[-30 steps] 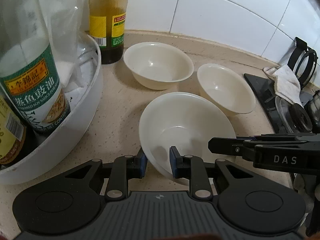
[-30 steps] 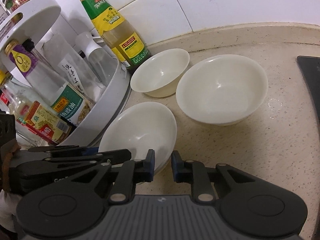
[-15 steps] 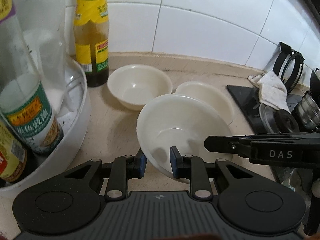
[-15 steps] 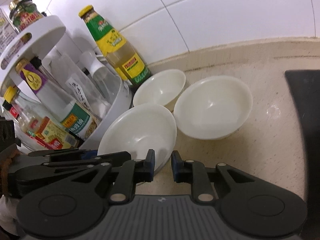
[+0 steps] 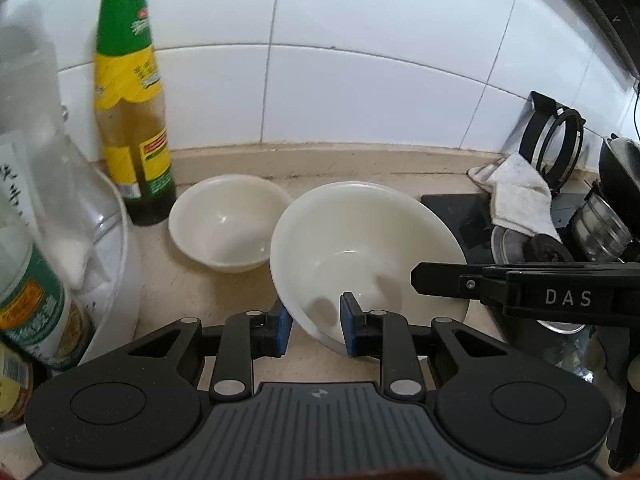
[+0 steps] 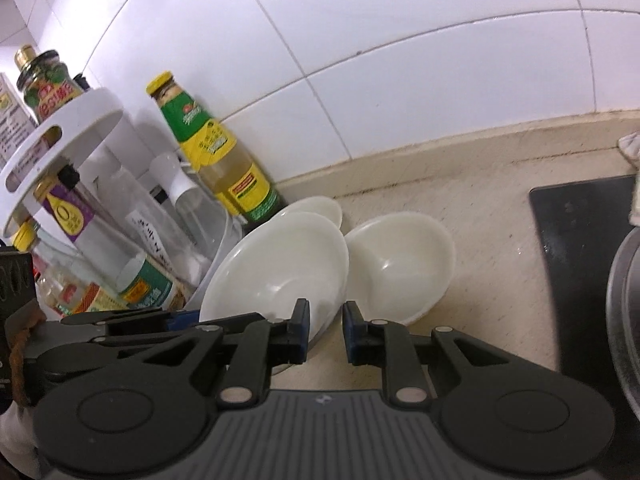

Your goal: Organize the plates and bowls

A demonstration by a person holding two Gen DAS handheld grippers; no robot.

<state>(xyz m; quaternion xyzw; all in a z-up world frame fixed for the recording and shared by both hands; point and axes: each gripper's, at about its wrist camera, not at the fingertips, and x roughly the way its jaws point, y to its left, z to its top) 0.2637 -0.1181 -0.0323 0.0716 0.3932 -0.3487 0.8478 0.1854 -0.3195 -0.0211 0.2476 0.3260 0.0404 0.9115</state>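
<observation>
My left gripper (image 5: 314, 330) is shut on the near rim of a large cream bowl (image 5: 360, 248) and holds it lifted and tilted above the counter. My right gripper (image 6: 326, 330) is also shut on the same bowl's rim (image 6: 280, 268). A small cream bowl (image 5: 228, 222) rests on the counter by the bottle. Another cream bowl (image 6: 396, 264) rests to the right, hidden behind the lifted bowl in the left wrist view.
A white two-tier rack (image 6: 60, 152) of sauce bottles stands at the left. A green-labelled bottle (image 5: 130, 120) stands by the tiled wall. A black stove top (image 6: 576, 248) with a cloth (image 5: 520, 196) and metal pots lies at the right.
Both grippers have lifted the large bowl off the counter and carried it up and back. It now covers the right bowl in the left wrist view.
</observation>
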